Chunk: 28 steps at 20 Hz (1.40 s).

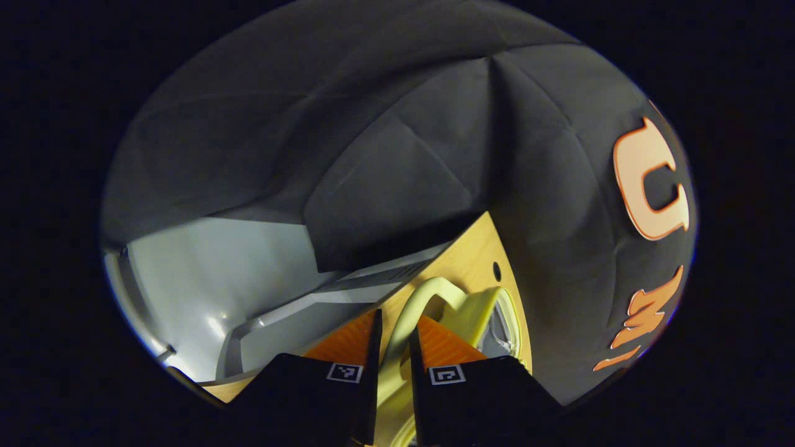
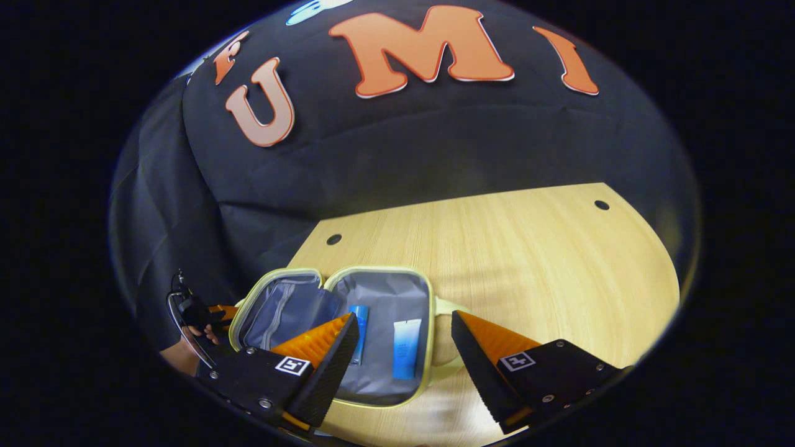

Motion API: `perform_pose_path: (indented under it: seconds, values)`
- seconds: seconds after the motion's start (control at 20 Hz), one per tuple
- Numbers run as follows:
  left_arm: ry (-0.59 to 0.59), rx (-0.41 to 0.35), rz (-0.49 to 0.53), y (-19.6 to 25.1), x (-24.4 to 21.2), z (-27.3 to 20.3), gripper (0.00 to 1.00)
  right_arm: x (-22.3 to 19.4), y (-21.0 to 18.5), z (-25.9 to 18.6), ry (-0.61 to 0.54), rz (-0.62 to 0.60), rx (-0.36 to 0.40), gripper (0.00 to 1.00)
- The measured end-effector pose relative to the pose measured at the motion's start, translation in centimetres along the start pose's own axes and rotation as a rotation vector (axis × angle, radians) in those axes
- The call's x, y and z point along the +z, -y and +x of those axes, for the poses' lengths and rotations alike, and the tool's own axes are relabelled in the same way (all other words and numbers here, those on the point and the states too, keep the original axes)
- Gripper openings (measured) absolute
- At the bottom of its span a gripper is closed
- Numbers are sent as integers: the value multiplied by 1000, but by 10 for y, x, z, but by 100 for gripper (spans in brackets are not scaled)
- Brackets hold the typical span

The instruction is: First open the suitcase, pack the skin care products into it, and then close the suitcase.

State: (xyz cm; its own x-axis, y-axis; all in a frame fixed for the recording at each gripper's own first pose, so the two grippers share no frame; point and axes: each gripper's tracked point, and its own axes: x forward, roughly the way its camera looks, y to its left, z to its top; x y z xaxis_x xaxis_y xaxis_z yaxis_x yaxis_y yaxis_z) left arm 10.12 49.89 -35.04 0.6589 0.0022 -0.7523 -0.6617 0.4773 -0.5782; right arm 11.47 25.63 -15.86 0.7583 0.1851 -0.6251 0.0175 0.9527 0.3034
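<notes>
A small pale yellow-green suitcase [image 2: 380,269] lies open on the wooden table [image 2: 528,261]. Its grey-lined lid [image 2: 279,310] is folded back to the left. Two skin care tubes lie inside, a dark blue one [image 2: 358,332] and a light blue and white one [image 2: 406,347]. My right gripper [image 2: 404,318] hovers open just above the open case, with nothing between its fingers. The left gripper [image 2: 208,313], held by a hand, sits at the lid's outer edge. In the left gripper view my left gripper [image 1: 394,347] is shut on the suitcase's yellow-green handle [image 1: 428,292].
The table has two small round holes [image 2: 601,204] [image 2: 334,239] near its far edge, and bare wood stretches to the right of the case. Black cloth walls stand close behind and to the left. A pale grey panel [image 1: 205,279] lies beyond the table's left edge.
</notes>
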Motion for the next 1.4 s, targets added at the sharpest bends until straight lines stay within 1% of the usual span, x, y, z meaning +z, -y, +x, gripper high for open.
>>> perform_pose_path:
  seconds: [0.05,0.1,0.25,0.35,0.45,0.55,0.65,0.8,0.9,1.05,1.2,1.4]
  values:
    - [26,-4,29,7,7,-7,27,6,5,-6,18,0,-2,95]
    - [53,-16,59,17,12,-19,25,12,12,-10,38,-5,-13,95]
    - [117,-57,145,47,19,-47,24,24,28,-17,99,-53,-47,95]
    - [148,-89,185,73,21,-67,24,33,35,-21,131,-72,-49,95]
    - [175,-134,236,102,23,-89,23,44,42,-27,167,-80,-48,95]
    - [206,-198,293,140,19,-114,22,51,48,-30,187,-89,-42,95]
    - [222,-267,338,180,10,-129,22,57,56,-33,199,-88,-33,96]
    - [224,-375,387,242,-17,-157,22,66,69,-39,225,-92,-19,95]
    - [217,-426,434,274,-39,-171,22,70,77,-44,240,-97,-8,95]
    - [205,-475,502,313,-75,-180,23,71,90,-51,248,-108,10,95]
    - [168,-520,535,349,-118,-187,24,68,104,-58,241,-120,30,95]
    - [103,-557,582,379,-182,-186,24,65,119,-64,246,-136,56,95]
